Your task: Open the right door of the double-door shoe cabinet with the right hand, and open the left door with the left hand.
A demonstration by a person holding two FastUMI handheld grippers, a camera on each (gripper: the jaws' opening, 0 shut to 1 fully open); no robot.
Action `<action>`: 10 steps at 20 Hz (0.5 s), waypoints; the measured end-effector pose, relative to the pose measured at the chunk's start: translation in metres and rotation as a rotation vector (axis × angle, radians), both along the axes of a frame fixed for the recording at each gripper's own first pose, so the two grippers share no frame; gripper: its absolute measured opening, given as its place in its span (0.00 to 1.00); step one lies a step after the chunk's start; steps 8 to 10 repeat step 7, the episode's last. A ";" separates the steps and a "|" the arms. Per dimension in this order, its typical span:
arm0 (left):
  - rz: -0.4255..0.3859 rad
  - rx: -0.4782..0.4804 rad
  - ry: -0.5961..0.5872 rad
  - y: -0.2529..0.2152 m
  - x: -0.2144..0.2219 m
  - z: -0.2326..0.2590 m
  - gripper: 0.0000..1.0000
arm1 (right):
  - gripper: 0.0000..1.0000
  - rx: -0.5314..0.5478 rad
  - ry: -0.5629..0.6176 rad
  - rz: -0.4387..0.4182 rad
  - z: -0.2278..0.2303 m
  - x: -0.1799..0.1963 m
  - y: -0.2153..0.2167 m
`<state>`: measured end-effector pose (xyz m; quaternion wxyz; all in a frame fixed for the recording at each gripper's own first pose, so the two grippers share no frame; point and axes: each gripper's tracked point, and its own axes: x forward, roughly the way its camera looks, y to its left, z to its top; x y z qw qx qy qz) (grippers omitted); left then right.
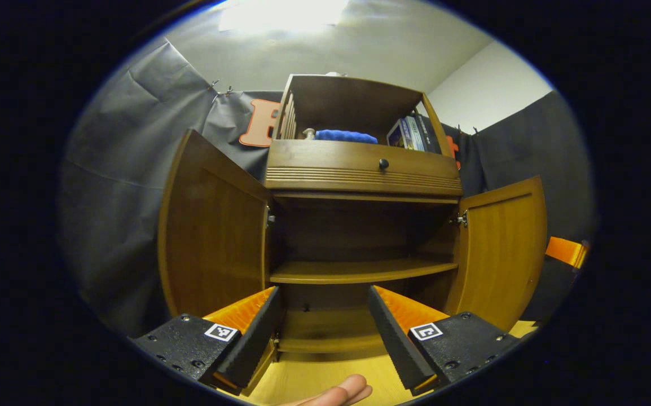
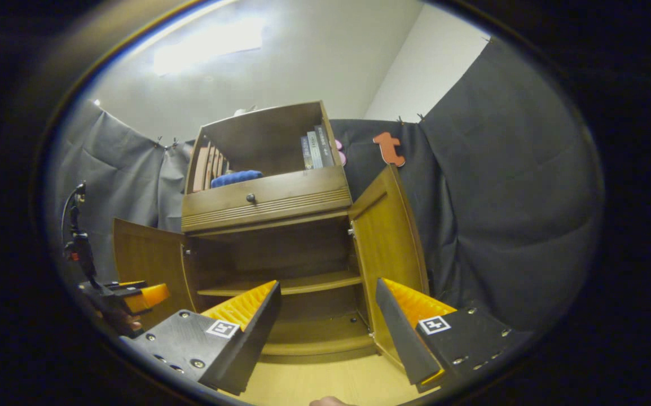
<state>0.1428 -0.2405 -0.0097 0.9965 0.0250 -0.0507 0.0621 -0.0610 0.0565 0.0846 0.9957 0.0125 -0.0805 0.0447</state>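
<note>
Fingertips of a hand [image 1: 337, 392] poke in at the bottom edge of the left gripper view, just below the left gripper [image 1: 321, 332], whose two fingers stand wide apart with nothing between them. Ahead of it stands the cabinet [image 1: 362, 169], brown wood, on a pale wooden floor [image 1: 325, 378]. Both doors are swung out. Its left door [image 1: 212, 231] hangs wide open beside the left finger, and its right door [image 1: 506, 248] stands open on the far side, near the right finger. Between the doors the dark inside shows a shelf [image 1: 359, 270] across the middle and a bottom board below it.

From the right gripper view the right gripper [image 2: 328, 321] is likewise spread open and holds nothing; the right door [image 2: 387, 237] stands just beyond its right finger, apart from it. Farther left in that view, the other gripper's orange finger [image 2: 148, 294] shows low beside the left door [image 2: 145, 259].

Above the doors runs a drawer [image 1: 362, 163] with a small dark knob [image 1: 383, 163]. On top sits an open compartment holding some books [image 1: 407, 134] at its right side and a blue cloth [image 1: 345, 136] in the middle.
</note>
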 end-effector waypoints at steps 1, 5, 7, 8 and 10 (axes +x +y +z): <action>-0.005 -0.001 -0.001 -0.006 0.008 -0.004 0.93 | 0.99 -0.015 0.000 -0.010 -0.003 0.004 0.002; -0.013 -0.017 0.009 -0.021 0.036 -0.020 0.93 | 1.00 -0.072 0.008 -0.017 -0.018 0.015 0.017; -0.020 -0.023 0.011 -0.029 0.049 -0.024 0.93 | 0.99 -0.070 -0.003 -0.022 -0.024 0.018 0.021; -0.020 -0.023 0.011 -0.029 0.049 -0.024 0.93 | 0.99 -0.070 -0.003 -0.022 -0.024 0.018 0.021; -0.020 -0.023 0.011 -0.029 0.049 -0.024 0.93 | 0.99 -0.070 -0.003 -0.022 -0.024 0.018 0.021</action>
